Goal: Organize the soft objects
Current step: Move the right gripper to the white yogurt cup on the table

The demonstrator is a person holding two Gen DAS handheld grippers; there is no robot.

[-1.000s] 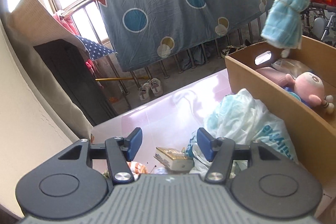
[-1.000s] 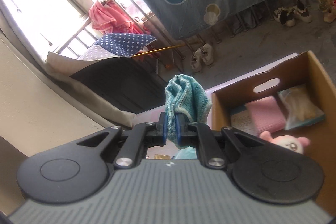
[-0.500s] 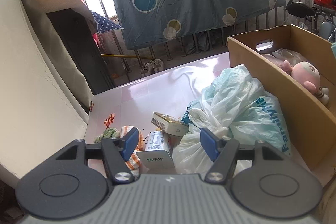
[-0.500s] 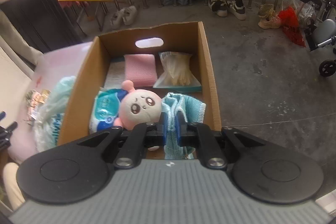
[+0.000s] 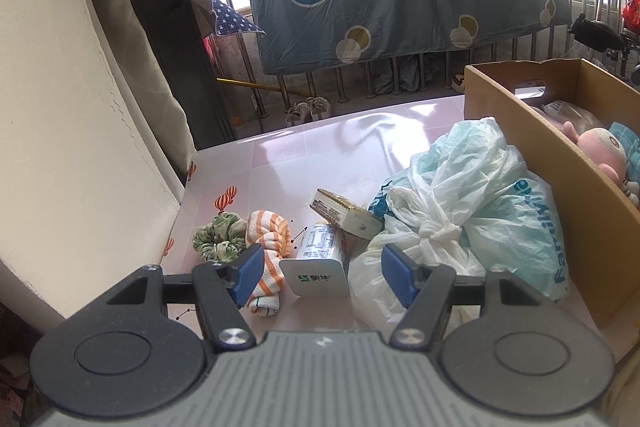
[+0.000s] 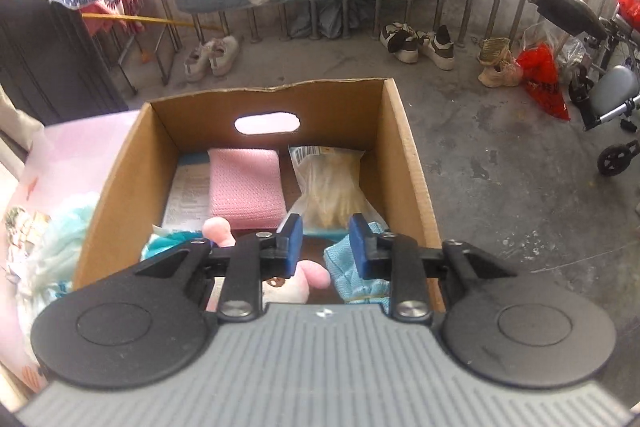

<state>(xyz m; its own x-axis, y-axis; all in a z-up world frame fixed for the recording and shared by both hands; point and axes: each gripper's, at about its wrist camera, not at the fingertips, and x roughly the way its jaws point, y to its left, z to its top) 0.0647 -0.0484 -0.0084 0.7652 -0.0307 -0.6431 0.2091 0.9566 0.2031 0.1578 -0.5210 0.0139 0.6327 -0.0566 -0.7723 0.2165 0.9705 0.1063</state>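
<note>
My right gripper (image 6: 325, 246) hangs over the near end of the cardboard box (image 6: 404, 147), its jaws opening. The light blue towel (image 6: 352, 277) lies in the box just under the right finger, free of the pads. A pink plush doll (image 6: 308, 277), a pink cloth (image 6: 244, 187) and a clear packet (image 6: 332, 187) also lie in the box. My left gripper (image 5: 322, 277) is open above the pink table (image 5: 320, 155). An orange-striped sock (image 5: 272, 243), a green scrunchie (image 5: 220, 237), a milk carton (image 5: 320, 263) and tied plastic bags (image 5: 460, 211) lie under it.
The box (image 5: 540, 163) stands at the table's right edge, the bags against its side. A small book (image 5: 344, 213) lies behind the carton. A cream wall (image 5: 60, 127) borders the table's left. Shoes (image 6: 416, 45) and a wheelchair (image 6: 608, 95) stand on the concrete floor beyond.
My right gripper came down from high above into the box and let go of the blue towel. My left gripper drew back over the table and widened a little, bringing sock and scrunchie into view.
</note>
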